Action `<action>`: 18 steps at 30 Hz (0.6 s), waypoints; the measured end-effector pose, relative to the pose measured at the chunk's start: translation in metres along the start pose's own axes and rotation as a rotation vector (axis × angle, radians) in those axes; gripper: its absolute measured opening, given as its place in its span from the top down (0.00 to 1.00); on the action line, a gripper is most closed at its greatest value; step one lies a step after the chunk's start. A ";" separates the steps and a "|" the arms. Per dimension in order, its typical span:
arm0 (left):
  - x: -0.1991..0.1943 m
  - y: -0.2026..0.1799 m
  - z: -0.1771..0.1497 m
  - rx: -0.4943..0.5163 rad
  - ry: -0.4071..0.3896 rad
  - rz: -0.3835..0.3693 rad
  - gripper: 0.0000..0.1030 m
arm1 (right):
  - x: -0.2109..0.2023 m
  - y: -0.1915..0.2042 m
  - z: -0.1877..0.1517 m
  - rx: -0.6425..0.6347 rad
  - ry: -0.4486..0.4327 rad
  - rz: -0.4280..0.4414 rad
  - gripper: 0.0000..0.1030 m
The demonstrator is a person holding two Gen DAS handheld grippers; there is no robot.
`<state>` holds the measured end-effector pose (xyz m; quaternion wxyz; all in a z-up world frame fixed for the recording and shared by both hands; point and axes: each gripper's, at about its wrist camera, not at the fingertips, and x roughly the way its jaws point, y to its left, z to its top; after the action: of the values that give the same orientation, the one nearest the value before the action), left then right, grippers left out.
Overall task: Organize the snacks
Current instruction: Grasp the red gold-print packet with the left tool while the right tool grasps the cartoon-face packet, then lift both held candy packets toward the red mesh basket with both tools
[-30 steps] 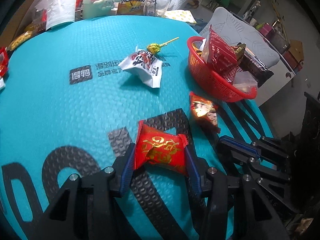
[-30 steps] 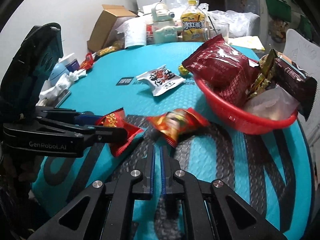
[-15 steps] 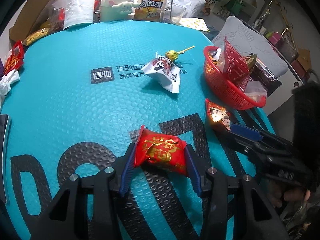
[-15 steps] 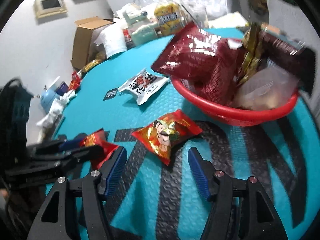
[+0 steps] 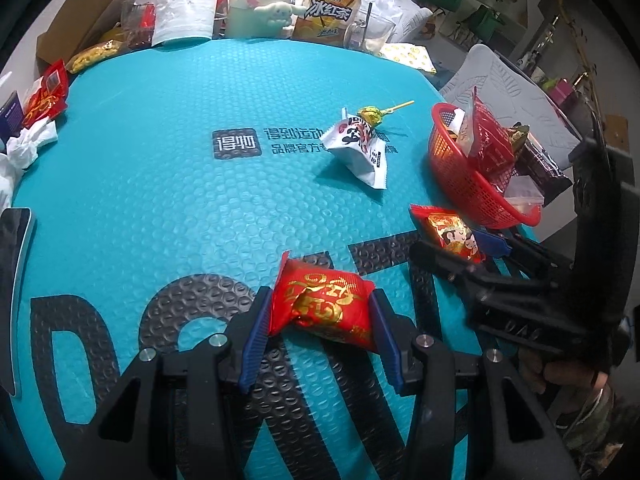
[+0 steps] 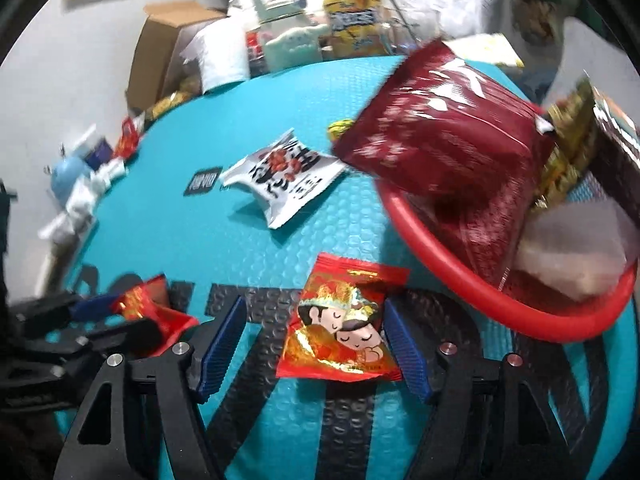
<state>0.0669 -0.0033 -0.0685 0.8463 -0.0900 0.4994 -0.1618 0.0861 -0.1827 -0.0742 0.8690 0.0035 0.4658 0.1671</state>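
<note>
My left gripper (image 5: 320, 320) is shut on a red and gold snack packet (image 5: 326, 307) just above the teal mat (image 5: 160, 208). My right gripper (image 6: 316, 332) is open, its fingers on either side of a red cartoon-face snack packet (image 6: 344, 324) lying on the mat; the packet also shows in the left wrist view (image 5: 450, 232). A red basket (image 5: 464, 184) full of snack bags stands at the right, seen close in the right wrist view (image 6: 500, 300). A white snack packet (image 5: 360, 152) and a gold lollipop (image 5: 372, 114) lie mid-mat.
Bottles, a plush toy, a glass and bags crowd the far table edge (image 5: 280, 8). Red packets and tissues lie at the left edge (image 5: 36, 112). A dark red bag (image 6: 448, 132) overhangs the basket rim. A white chair (image 5: 504, 84) stands behind the basket.
My right gripper opened from shut and moved forward to straddle the cartoon-face packet. My left gripper keeps hold of the red and gold packet and has pulled back a little.
</note>
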 end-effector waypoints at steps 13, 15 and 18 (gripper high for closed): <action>-0.001 -0.002 -0.003 0.012 -0.001 0.004 0.54 | -0.004 0.023 -0.013 -0.155 -0.045 -0.067 0.61; -0.002 -0.004 -0.005 0.021 -0.005 0.009 0.54 | -0.005 0.024 -0.015 -0.155 -0.043 -0.055 0.61; -0.004 -0.007 -0.008 0.034 -0.016 0.021 0.56 | -0.006 0.028 -0.018 -0.156 -0.036 -0.044 0.61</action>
<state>0.0567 -0.0078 -0.0669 0.8533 -0.0715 0.4907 -0.1609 0.0603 -0.1611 -0.0746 0.8783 -0.0714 0.4356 0.1839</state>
